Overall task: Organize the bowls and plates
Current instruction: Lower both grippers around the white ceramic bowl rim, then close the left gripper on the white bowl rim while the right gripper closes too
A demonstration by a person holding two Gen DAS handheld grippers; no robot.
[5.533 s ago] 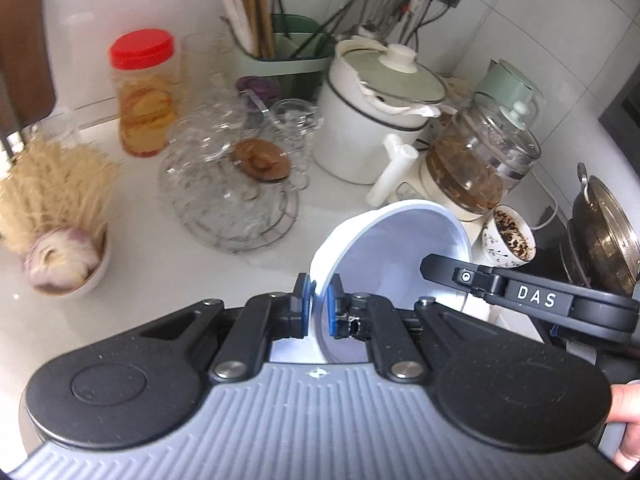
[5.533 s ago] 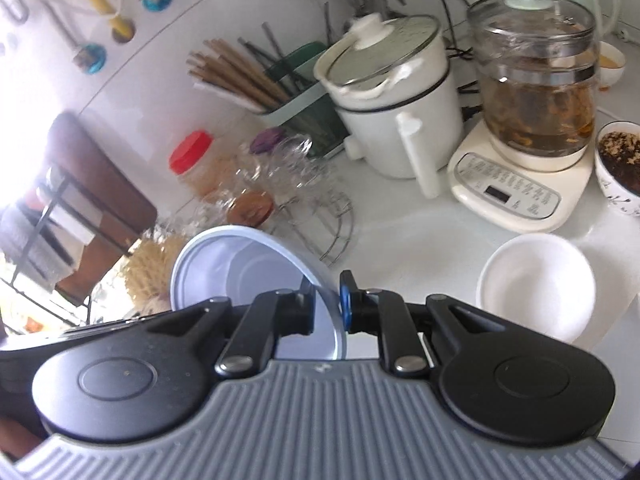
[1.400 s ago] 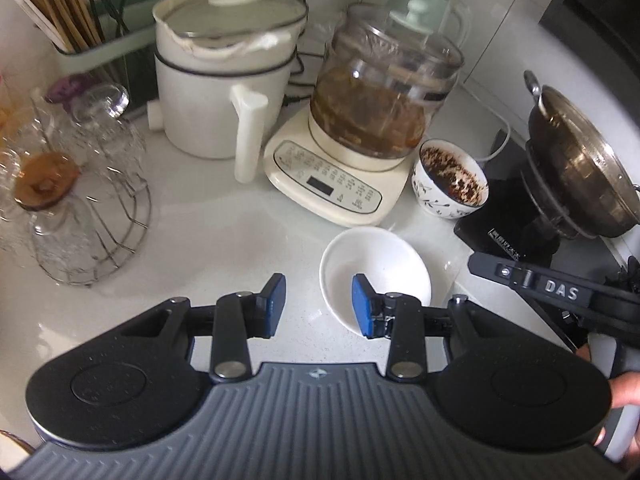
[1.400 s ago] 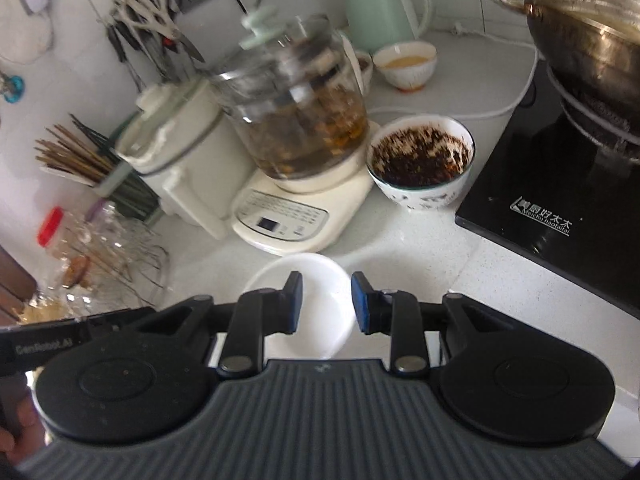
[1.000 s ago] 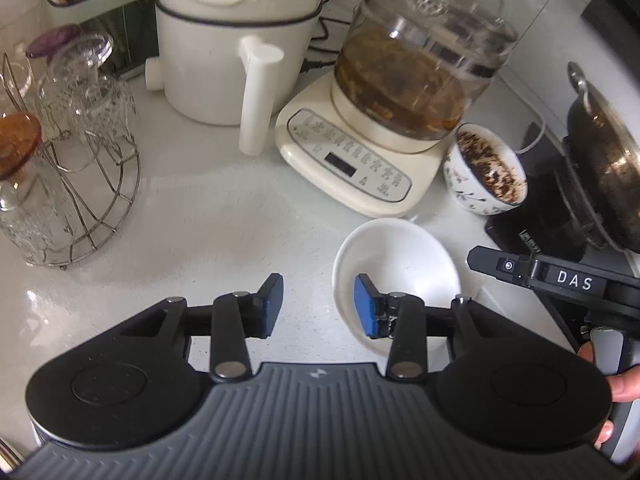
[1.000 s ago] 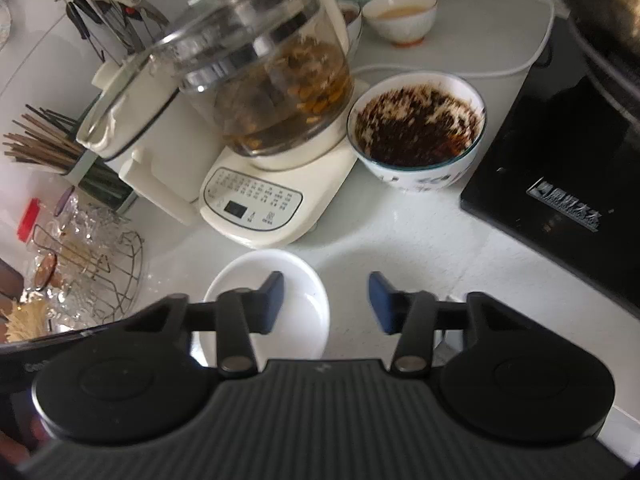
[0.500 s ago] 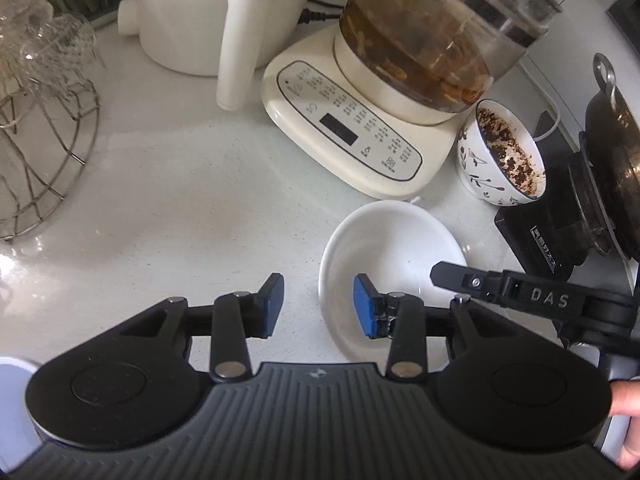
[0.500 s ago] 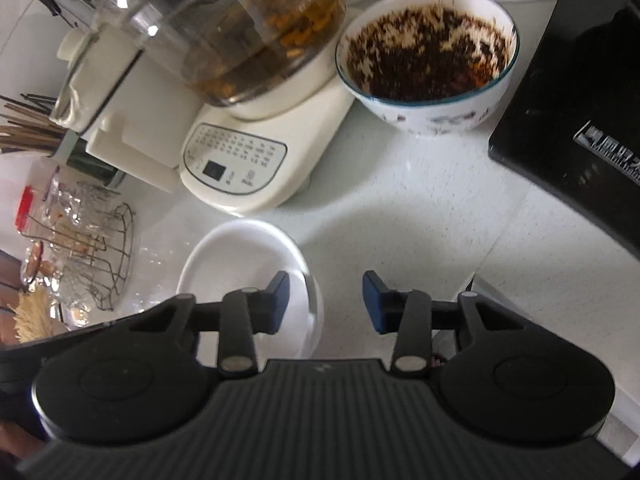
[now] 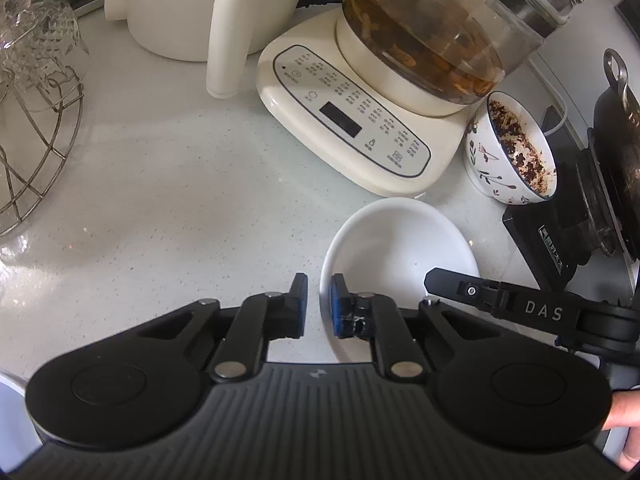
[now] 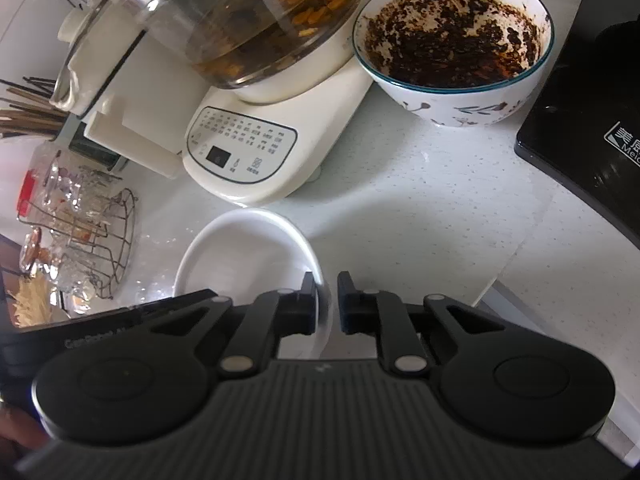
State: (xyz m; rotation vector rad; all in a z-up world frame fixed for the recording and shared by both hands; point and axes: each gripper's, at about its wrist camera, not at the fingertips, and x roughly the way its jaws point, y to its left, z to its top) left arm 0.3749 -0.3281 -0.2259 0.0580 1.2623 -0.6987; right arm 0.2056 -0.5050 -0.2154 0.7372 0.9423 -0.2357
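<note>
Countertop, white bowl beside kettle base — left gripper and right gripper have just closed, pinching opposite rims, likely for a level two-handed lift.

A: What does the left claw look like?
B: Black linkage arms, silver pivot screws, blue pads, a ribbed grey body.
A: And the right claw?
B: The same build; white "DAS" lettering along one arm.

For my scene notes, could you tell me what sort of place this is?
Very likely a home kitchen counter: an electric glass kettle on its control base, an induction cooktop and a used patterned bowl.
</note>
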